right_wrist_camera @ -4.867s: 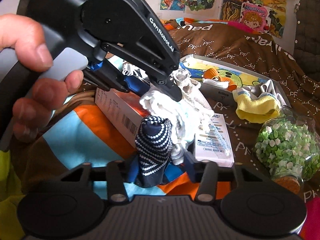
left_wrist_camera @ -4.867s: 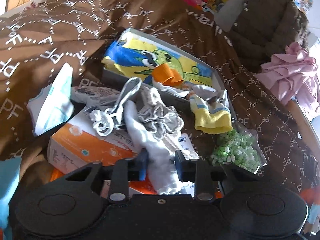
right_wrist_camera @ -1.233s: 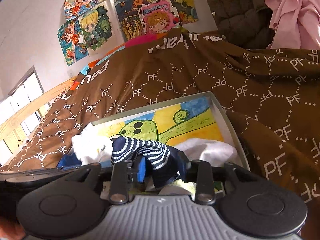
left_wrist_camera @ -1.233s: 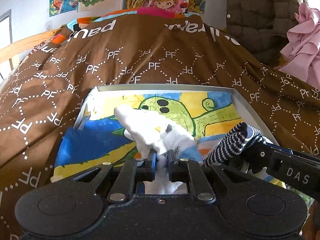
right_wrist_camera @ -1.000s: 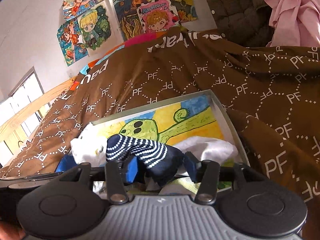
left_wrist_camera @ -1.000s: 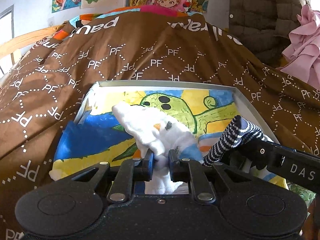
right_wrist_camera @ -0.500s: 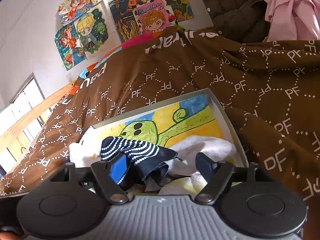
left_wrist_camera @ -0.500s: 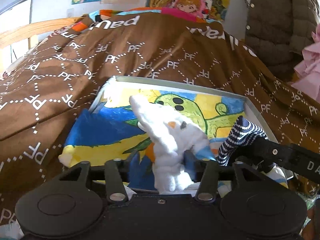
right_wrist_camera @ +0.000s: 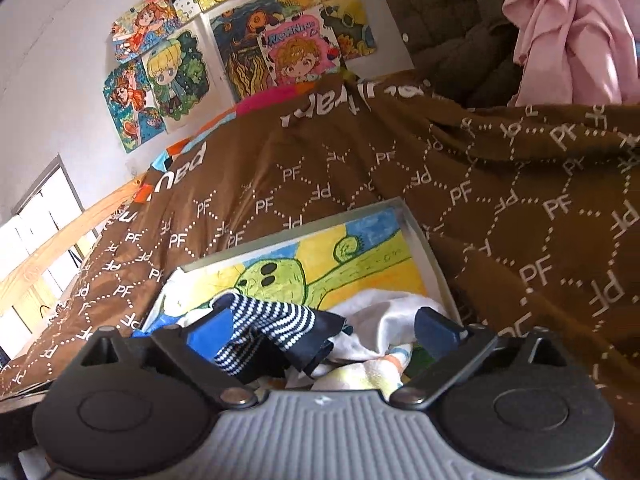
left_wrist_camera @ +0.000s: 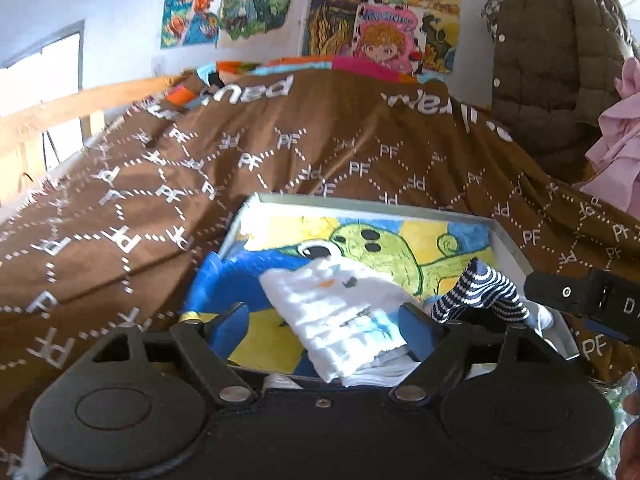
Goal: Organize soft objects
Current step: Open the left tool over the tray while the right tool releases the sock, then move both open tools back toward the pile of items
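1. Most of both views is filled by the brown quilt (left_wrist_camera: 168, 184) printed with PF letters, which heaps up around the grey box (left_wrist_camera: 372, 201) and slopes down toward its right wall, so it crowds any approach from that side.
2. Both grippers were clamped on socks a second ago; now the left gripper (left_wrist_camera: 325, 322) and the right gripper (right_wrist_camera: 323, 326) each stand with jaws wide apart.
3. That leaves the white sock (left_wrist_camera: 340, 312) flat on the box's cartoon-painted floor, between the left jaws but touched by neither.
4. Just beside it, the navy dotted sock (right_wrist_camera: 272, 324) slumps over white cloth (right_wrist_camera: 384, 312) already in the box.
5. I judge this pair delivered, so withdrawing for more soft things comes next.
6. Posters (right_wrist_camera: 296, 52) and hanging pink clothing (right_wrist_camera: 568, 28) are well apart.
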{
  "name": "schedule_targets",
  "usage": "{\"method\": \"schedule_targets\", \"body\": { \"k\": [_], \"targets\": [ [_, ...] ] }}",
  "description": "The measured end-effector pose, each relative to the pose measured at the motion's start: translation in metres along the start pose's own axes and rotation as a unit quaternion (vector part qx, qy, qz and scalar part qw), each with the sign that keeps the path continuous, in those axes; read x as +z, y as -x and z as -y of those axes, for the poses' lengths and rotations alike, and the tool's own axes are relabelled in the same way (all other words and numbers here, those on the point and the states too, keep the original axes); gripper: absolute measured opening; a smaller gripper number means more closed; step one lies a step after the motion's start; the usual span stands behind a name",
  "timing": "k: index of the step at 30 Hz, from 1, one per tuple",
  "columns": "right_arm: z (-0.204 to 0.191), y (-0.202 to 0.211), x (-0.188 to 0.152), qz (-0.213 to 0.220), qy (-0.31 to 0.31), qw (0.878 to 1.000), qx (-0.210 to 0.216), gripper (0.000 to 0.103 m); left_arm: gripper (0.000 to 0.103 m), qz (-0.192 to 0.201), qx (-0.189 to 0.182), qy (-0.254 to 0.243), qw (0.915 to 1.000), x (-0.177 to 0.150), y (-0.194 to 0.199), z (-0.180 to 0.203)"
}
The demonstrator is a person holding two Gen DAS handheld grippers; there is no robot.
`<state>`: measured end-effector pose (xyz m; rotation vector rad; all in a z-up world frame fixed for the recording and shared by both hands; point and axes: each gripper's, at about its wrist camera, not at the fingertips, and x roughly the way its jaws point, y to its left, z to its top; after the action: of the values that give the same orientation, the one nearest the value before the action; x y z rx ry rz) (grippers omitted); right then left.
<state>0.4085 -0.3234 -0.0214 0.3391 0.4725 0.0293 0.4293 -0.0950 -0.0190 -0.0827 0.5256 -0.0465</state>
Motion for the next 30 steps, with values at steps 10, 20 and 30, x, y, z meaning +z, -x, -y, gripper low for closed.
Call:
{"method": "schedule_targets", "body": {
  "k": [10, 20, 30],
  "targets": [
    [-0.020, 0.063, 0.003, 0.039, 0.054, 0.997, -0.025, 0.103, 0.102, 0.046, 0.000, 0.017, 0.9988, 0.012, 0.068, -0.005],
    [-0.027, 0.136, -0.006, 0.068, 0.067, 0.995, -0.024, 0.103, 0.102, 0.070, -0.014, 0.007, 0.9974, -0.008, 0.146, -0.003],
    [-0.031, 0.190, -0.042, 0.064, 0.089, 0.994, -0.024, 0.103, 0.102, 0.053, -0.025, 0.040, 0.9975, -0.047, 0.192, -0.020]
  ]
}}
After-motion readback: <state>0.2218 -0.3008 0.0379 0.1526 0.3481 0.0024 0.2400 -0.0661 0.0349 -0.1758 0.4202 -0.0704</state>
